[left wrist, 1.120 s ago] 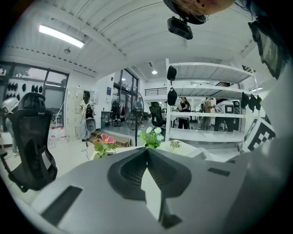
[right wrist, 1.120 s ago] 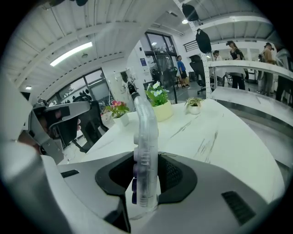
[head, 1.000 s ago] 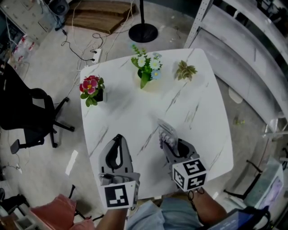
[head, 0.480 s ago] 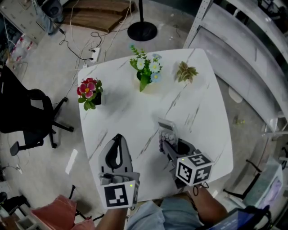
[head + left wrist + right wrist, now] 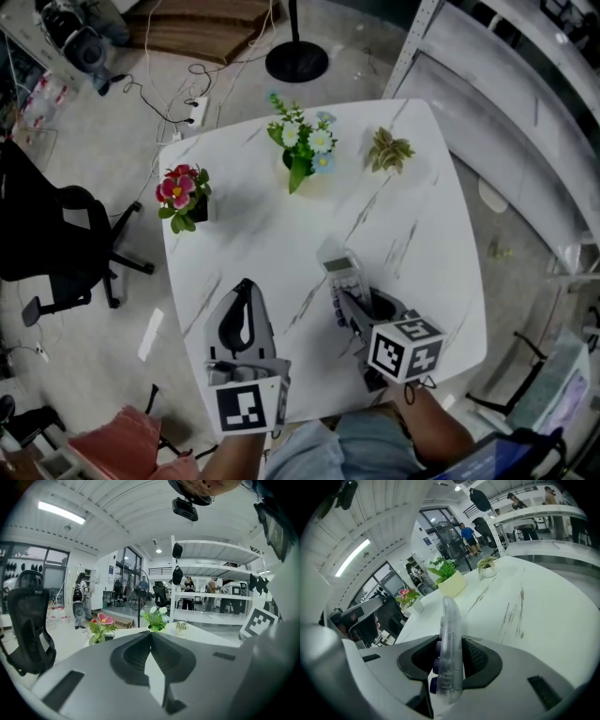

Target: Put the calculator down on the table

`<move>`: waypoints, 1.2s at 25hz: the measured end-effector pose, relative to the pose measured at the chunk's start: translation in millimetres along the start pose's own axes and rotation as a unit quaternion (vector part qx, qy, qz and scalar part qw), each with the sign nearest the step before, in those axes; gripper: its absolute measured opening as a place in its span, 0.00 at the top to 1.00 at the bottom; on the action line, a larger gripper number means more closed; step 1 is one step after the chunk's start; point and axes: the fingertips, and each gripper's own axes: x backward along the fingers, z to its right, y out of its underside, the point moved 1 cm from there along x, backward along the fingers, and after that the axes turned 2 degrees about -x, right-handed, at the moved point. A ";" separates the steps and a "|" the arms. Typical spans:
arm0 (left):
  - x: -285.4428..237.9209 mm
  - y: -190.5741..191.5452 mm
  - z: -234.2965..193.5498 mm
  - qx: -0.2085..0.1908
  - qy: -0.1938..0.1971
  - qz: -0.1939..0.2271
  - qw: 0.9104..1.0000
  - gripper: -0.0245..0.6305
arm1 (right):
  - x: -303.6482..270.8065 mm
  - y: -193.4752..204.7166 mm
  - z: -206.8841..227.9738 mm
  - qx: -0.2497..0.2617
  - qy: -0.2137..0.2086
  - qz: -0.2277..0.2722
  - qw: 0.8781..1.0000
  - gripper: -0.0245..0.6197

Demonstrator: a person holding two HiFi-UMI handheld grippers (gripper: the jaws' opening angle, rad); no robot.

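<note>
A clear-cased calculator (image 5: 339, 273) with purple keys sticks out from my right gripper (image 5: 345, 306) over the front of the white marble table (image 5: 412, 216). In the right gripper view the calculator (image 5: 450, 616) stands on edge between the black pads, and the right gripper (image 5: 450, 641) is shut on it. Whether its far end touches the table I cannot tell. My left gripper (image 5: 246, 289) hovers at the table's front left, its jaws shut with nothing between them; in its own view the left gripper (image 5: 151, 633) points across the table toward the flowers.
At the back of the table stand a red flower pot (image 5: 180, 194), a white and blue bouquet (image 5: 305, 150) and a small succulent (image 5: 387, 150). A black office chair (image 5: 47, 234) stands left of the table, a round stand base (image 5: 296, 64) behind it, and shelving (image 5: 525, 103) to the right.
My right gripper has rolled and sunk a little, turning the calculator so its display end shows more from above. The left gripper has kept still.
</note>
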 end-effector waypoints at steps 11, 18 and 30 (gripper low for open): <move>-9.7 -0.6 13.6 -0.006 0.007 -0.004 1.000 0.95 | 2.8 -4.2 20.3 0.034 0.025 0.001 0.999 0.66; -12.4 -2.1 21.6 -0.011 0.010 -0.007 1.000 0.95 | 3.8 -4.7 36.1 0.032 0.038 0.001 0.999 0.62; -5.1 -14.2 31.8 -0.020 0.015 0.005 1.000 0.95 | 10.8 -10.1 44.5 0.032 0.045 0.017 0.998 0.63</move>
